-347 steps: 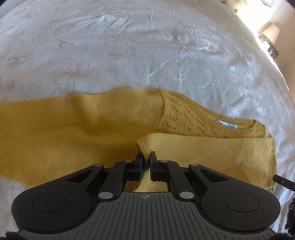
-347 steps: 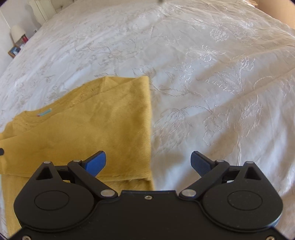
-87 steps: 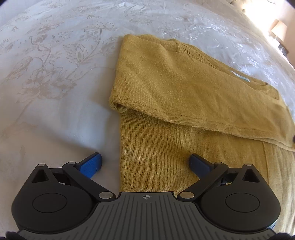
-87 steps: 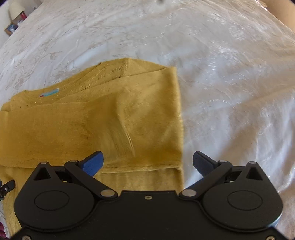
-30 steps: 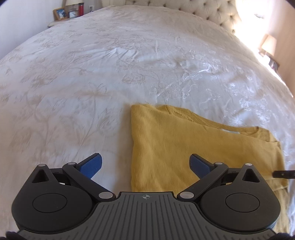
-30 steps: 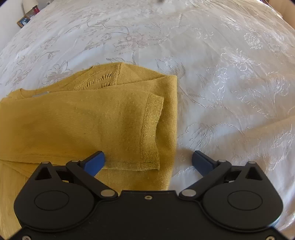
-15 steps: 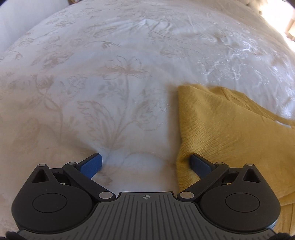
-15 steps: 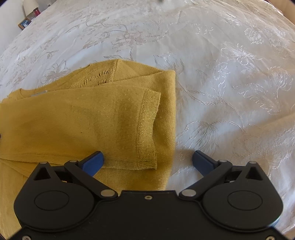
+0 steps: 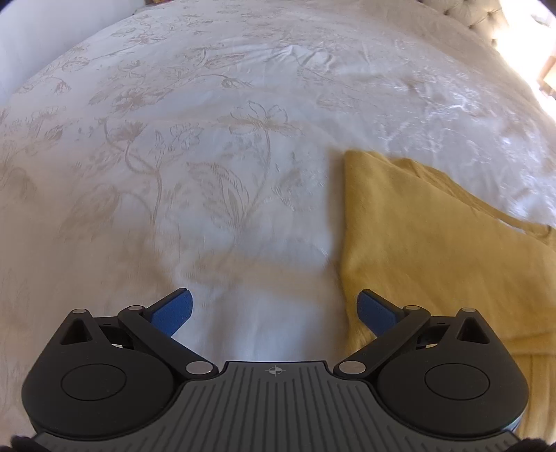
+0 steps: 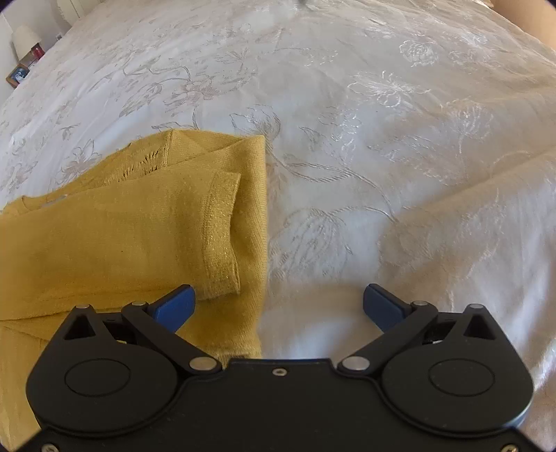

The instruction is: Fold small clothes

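Observation:
A mustard-yellow knit sweater (image 9: 434, 250) lies flat on the white bed, both sleeves folded across its body. In the right wrist view the sweater (image 10: 121, 250) fills the lower left, and a ribbed sleeve cuff (image 10: 222, 240) rests on top near its right edge. My left gripper (image 9: 274, 309) stands open over the sheet at the sweater's left edge, its right pad above the fabric. My right gripper (image 10: 279, 306) is open too, straddling the sweater's right edge with the left pad over the knit. Neither holds anything.
The bedspread (image 9: 194, 167) is white with an embroidered flower pattern and spreads wide on all sides. A tufted headboard (image 9: 476, 14) shows at the far right. A lamp and a small picture frame (image 10: 19, 74) stand at the far left beyond the bed.
The left gripper has drifted left, off the sweater to its left edge, and the sleeve it held 11.6 s ago lies folded across the body. The right gripper has shifted slightly right.

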The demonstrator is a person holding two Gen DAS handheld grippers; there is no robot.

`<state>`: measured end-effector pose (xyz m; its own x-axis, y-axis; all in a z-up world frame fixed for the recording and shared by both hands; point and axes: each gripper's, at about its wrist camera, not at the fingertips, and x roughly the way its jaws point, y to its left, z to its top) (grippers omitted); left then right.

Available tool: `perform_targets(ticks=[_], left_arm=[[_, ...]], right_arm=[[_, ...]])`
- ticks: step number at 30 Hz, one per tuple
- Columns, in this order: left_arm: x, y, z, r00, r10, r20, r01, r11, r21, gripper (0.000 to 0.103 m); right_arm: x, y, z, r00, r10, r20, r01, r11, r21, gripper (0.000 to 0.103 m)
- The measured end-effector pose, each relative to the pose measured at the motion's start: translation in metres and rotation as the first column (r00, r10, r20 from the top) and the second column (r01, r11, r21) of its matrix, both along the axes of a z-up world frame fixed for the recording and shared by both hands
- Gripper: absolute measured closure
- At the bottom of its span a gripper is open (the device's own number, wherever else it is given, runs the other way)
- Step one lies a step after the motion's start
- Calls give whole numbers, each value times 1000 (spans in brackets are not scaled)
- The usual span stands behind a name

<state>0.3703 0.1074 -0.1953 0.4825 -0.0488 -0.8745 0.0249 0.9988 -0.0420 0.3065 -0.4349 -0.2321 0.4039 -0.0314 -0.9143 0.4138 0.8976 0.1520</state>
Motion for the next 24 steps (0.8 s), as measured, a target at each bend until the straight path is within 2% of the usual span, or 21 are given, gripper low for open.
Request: perform_targets(ticks=[8, 11, 14, 18, 21, 24], left_arm=[[-70, 0, 8, 997, -53, -51, 51, 998, -37, 0], [-96, 2, 8, 996, -60, -73, 57, 997, -46, 0], [-114, 4, 5, 994, -54, -95, 49, 997, -51, 0], [-122, 4, -4, 993, -42, -108, 36, 998, -56, 0], [-122, 0, -22, 985, -37, -167, 31, 999, -41, 0], [-117, -4, -32, 982, -51, -181, 47, 999, -22, 0]], right_arm=[[-51, 18, 15, 1000, 17, 8, -17, 1000, 19, 1], [-56, 23, 23, 998, 43, 38, -42, 999, -23, 1], [-44, 21, 31, 994, 52, 92, -46, 997, -66, 1], [-20, 14, 40, 975, 71, 211, -70, 997, -11, 1], [2, 18, 41, 964, 123, 237, -124, 992, -14, 1], [22, 21, 37, 961, 164, 223, -160, 987, -34, 1]])
